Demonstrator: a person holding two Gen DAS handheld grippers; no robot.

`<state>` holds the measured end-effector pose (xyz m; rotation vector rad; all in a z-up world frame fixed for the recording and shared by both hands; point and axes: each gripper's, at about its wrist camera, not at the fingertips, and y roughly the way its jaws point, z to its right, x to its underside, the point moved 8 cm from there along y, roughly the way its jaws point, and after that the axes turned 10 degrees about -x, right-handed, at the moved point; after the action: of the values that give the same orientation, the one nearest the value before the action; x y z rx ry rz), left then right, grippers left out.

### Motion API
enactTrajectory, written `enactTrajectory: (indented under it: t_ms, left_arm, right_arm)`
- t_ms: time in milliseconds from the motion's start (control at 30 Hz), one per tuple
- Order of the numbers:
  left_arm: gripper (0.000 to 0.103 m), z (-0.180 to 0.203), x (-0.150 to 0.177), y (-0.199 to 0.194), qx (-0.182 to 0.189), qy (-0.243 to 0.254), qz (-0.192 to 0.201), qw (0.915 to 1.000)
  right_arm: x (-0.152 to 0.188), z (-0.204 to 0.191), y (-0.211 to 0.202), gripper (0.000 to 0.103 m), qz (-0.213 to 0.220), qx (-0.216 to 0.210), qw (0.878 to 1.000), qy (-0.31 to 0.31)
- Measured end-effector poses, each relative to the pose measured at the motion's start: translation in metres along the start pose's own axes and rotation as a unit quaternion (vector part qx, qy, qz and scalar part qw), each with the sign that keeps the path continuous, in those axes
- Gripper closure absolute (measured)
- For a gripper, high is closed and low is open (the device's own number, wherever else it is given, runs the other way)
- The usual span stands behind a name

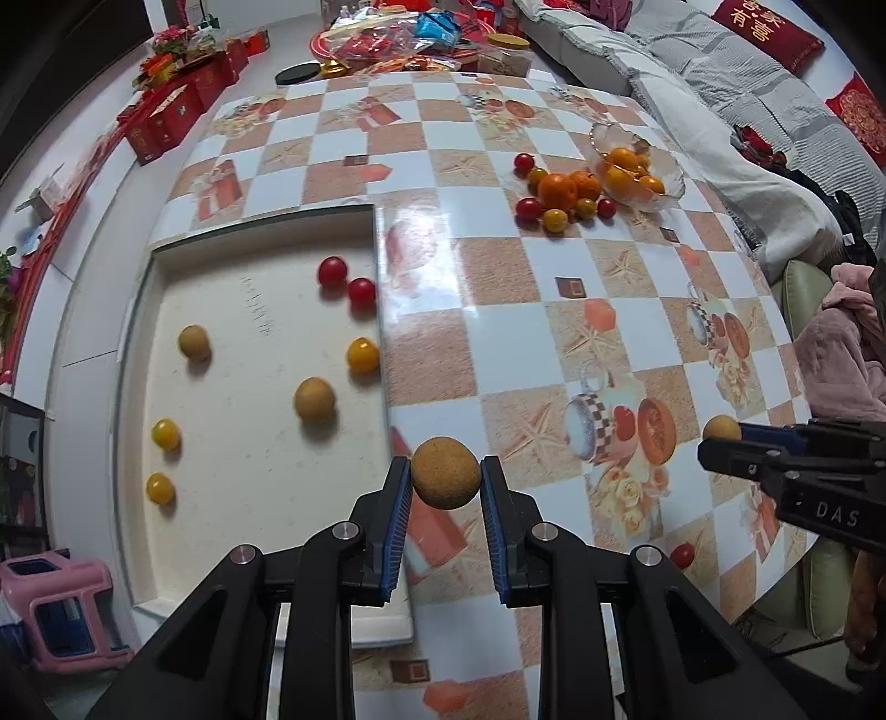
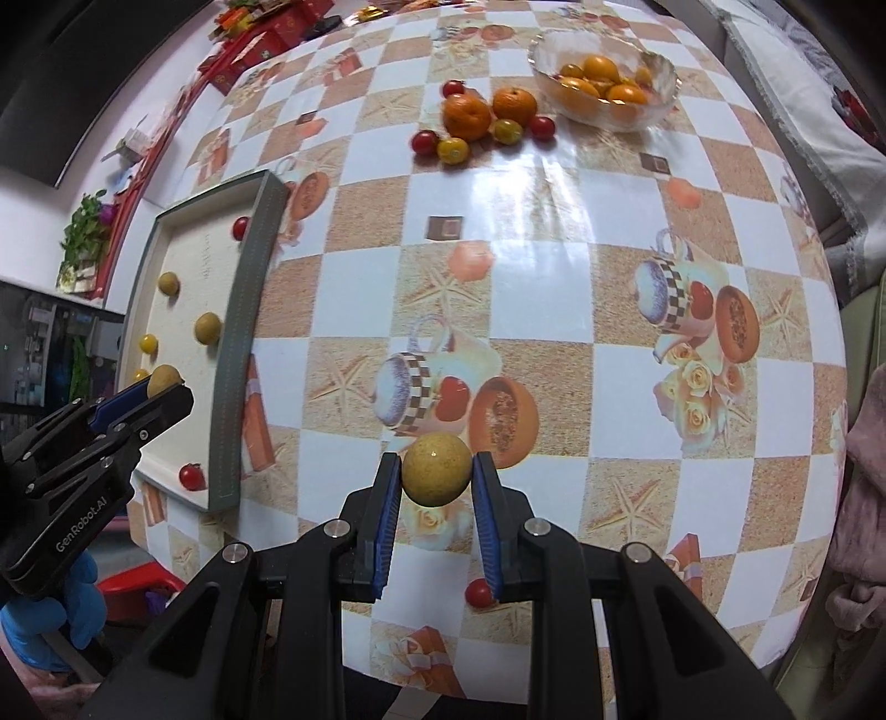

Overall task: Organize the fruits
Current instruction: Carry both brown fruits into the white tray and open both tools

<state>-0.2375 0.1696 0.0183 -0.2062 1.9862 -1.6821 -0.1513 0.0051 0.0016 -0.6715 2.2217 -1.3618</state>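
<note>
My left gripper (image 1: 446, 481) is shut on a tan round fruit (image 1: 446, 471), held above the table just right of the white tray (image 1: 249, 310). The tray holds two red tomatoes, three yellow ones and two tan fruits. My right gripper (image 2: 437, 476) is shut on a second tan fruit (image 2: 437, 469) above the table's near part. Each gripper shows in the other's view, the right gripper (image 1: 720, 437) and the left gripper (image 2: 166, 387), both with fruit. A loose pile of oranges and small tomatoes (image 2: 476, 119) lies beside a glass bowl (image 2: 664, 72) of oranges at the far right.
A single red tomato (image 2: 479, 594) lies on the checkered tablecloth (image 2: 554, 249) near the front edge. Snack packets and jars (image 1: 421, 39) crowd the table's far end. Red boxes (image 1: 171, 111) line the left wall, a grey sofa (image 1: 747, 111) runs along the right, and a pink stool (image 1: 61, 609) stands below left.
</note>
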Motion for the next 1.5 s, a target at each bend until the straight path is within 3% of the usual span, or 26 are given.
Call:
enactTrajectory:
  t_ms: [667, 1033, 1433, 1467, 1500]
  left_arm:
    - [0.076, -0.102, 0.032, -0.002, -0.048, -0.121, -0.004, 0.9914]
    - [0.077, -0.155, 0.042, 0.049, -0.078, -0.168, -0.045, 0.9817]
    - [0.076, -0.155, 0.039, 0.08, -0.088, -0.156, -0.063, 0.9818]
    - [0.071, -0.156, 0.039, 0.082, -0.089, -0.156, -0.065, 0.9816]
    - [0.048, -0.156, 0.04, 0.083, -0.089, -0.157, -0.066, 0.9814]
  right_arm:
    - [-0.03, -0.097, 0.021, 0.075, -0.033, -0.019, 0.992, -0.122]
    - [-0.062, -0.166, 0.082, 0.075, -0.078, -0.036, 0.981, -0.175]
    - [-0.105, -0.201, 0.155, 0.075, -0.102, -0.018, 0.972, -0.212]
    - [-0.106, -0.201, 0.159, 0.075, -0.105, -0.016, 0.971, -0.214]
    - [-0.106, -0.201, 0.163, 0.075, -0.109, -0.014, 0.97, -0.217]
